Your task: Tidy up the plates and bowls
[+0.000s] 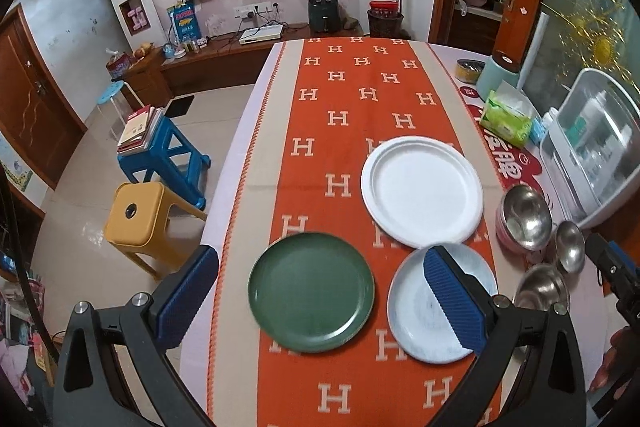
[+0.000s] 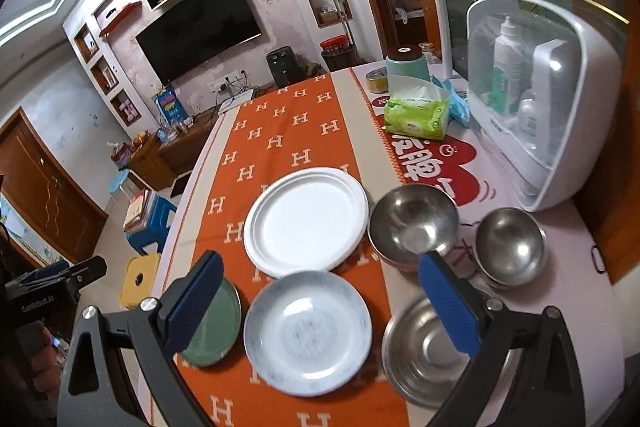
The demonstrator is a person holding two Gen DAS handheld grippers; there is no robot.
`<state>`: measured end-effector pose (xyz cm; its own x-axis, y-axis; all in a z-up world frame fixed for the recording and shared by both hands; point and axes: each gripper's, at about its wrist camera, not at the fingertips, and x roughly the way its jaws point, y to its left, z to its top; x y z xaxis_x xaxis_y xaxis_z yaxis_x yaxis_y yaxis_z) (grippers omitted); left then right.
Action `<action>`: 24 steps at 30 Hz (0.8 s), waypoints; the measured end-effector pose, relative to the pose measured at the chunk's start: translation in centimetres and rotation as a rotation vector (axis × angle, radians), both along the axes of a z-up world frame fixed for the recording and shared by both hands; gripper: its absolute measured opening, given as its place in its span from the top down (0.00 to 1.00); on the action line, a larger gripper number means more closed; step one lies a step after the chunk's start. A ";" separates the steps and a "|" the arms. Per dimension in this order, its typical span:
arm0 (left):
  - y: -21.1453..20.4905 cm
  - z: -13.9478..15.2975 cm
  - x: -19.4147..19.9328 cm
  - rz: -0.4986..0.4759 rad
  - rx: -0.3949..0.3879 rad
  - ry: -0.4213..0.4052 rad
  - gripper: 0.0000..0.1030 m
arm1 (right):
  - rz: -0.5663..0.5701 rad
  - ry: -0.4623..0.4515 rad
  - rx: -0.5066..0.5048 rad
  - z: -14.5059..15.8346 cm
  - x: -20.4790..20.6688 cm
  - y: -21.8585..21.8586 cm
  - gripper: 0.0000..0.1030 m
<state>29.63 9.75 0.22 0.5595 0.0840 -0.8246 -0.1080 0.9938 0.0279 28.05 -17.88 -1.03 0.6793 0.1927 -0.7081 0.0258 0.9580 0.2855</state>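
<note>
My left gripper [image 1: 320, 291] hovers with fingers spread wide, nothing between them; the green plate [image 1: 311, 291] lies on the orange runner [image 1: 360, 87] directly beneath the gap, and the pale marbled plate [image 1: 416, 323] sits under its right finger. The white plate [image 1: 422, 189] lies ahead, slightly right. My right gripper [image 2: 324, 303] is likewise spread and empty above the marbled plate [image 2: 308, 333]. Three steel bowls stand to its right: one under the right finger [image 2: 424, 359], two farther ahead [image 2: 414, 219] [image 2: 510, 245].
</note>
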 end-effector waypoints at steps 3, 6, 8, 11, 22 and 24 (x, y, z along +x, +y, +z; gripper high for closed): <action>0.2 -1.1 2.2 -0.017 -0.008 0.004 0.01 | 0.026 0.014 0.033 -1.2 1.8 0.3 0.04; -0.2 -2.6 4.5 -0.052 0.006 0.013 0.01 | 0.046 0.018 0.039 -2.2 3.4 0.7 0.04; -0.4 -3.5 5.7 -0.070 -0.004 0.021 0.01 | 0.049 0.022 0.031 -3.1 4.4 1.0 0.04; -0.4 -5.4 7.7 -0.100 -0.041 0.032 0.01 | 0.057 0.033 0.024 -4.7 5.7 1.6 0.04; -1.7 -13.6 13.2 -0.123 -0.171 0.104 0.01 | 0.045 0.101 0.052 -10.4 8.7 2.0 0.04; -2.0 -14.9 13.9 -0.122 -0.186 0.127 0.01 | 0.029 0.108 0.056 -11.2 8.9 1.9 0.06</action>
